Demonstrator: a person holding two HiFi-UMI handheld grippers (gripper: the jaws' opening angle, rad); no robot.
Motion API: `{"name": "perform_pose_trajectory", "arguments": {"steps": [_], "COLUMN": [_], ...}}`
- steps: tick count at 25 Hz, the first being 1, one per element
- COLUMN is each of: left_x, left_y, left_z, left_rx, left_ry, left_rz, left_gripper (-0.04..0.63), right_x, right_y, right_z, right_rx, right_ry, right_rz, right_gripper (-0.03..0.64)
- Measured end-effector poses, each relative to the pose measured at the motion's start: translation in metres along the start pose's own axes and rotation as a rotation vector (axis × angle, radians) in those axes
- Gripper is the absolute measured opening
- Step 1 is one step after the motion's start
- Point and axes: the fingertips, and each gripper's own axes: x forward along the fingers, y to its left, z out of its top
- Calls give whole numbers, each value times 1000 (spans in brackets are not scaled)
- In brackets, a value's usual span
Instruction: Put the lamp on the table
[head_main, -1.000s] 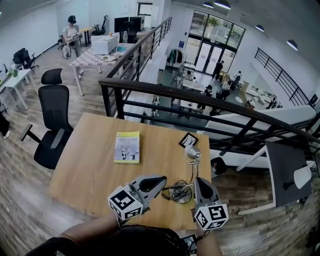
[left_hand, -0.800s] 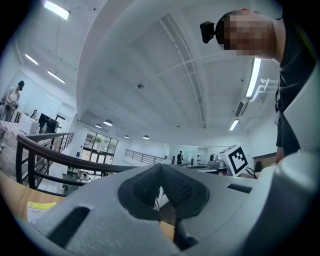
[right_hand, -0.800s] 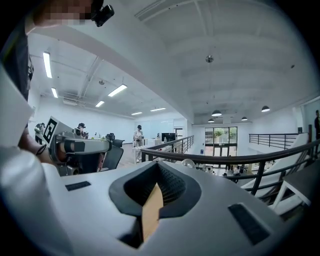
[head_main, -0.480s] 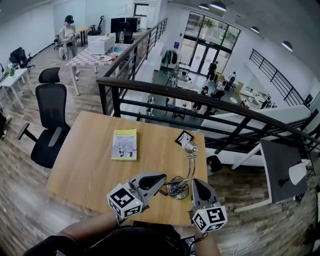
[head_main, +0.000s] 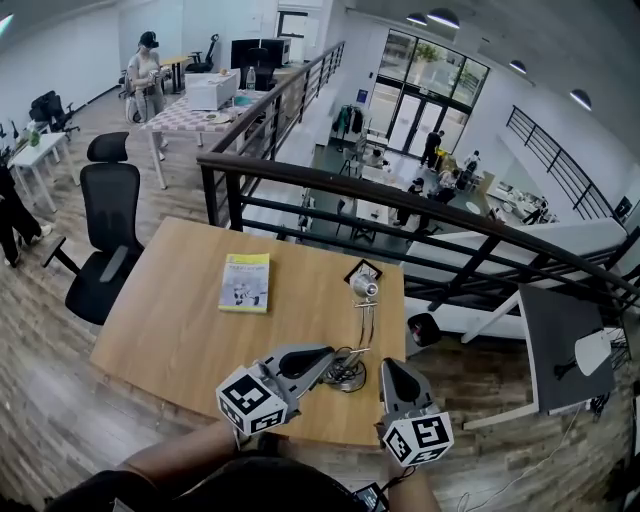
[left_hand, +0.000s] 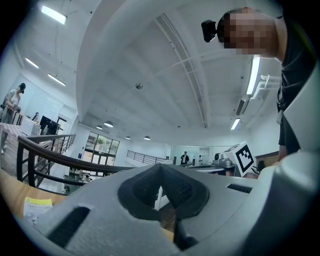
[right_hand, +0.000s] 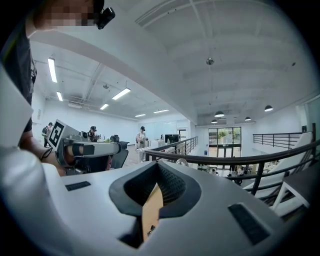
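**Lamp down, tools to back away**

Lamp (head_main: 363, 289) stands upright on the bench (head_main: 180, 330), toward its 3 o'clock side, with the cable (head_main: 345, 378) coiled at its foot. Left tool (head_main: 328, 355) is clenched on nothing, its tip close at 9 o'clock of that coil; I cannot tell whether it touches. Right tool (head_main: 388, 366) is likewise clenched and empty, near the coil's 3 o'clock. I judge the placing done. To finish well I'd draw both tools level toward 6 o'clock, clear of the loops, since a snag could tip the lamp.
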Motion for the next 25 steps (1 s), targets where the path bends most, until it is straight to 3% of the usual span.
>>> {"name": "perform_pose_trajectory", "arguments": {"steps": [11,25], "left_x": [10,-40], "left_y": [-87,-177], "left_z": [-16,-30], "left_rx": [22,37], "left_ry": [-13,-21], "left_rz": [43,141], "left_gripper": [8,9], "right_x": [-83,-169], "right_y": [-5,35], "right_z": [-14,-26], "right_rx": [-12,-15], "right_ry": [-4,-23], "right_rz": [59,157], "right_gripper": [15,15]}}
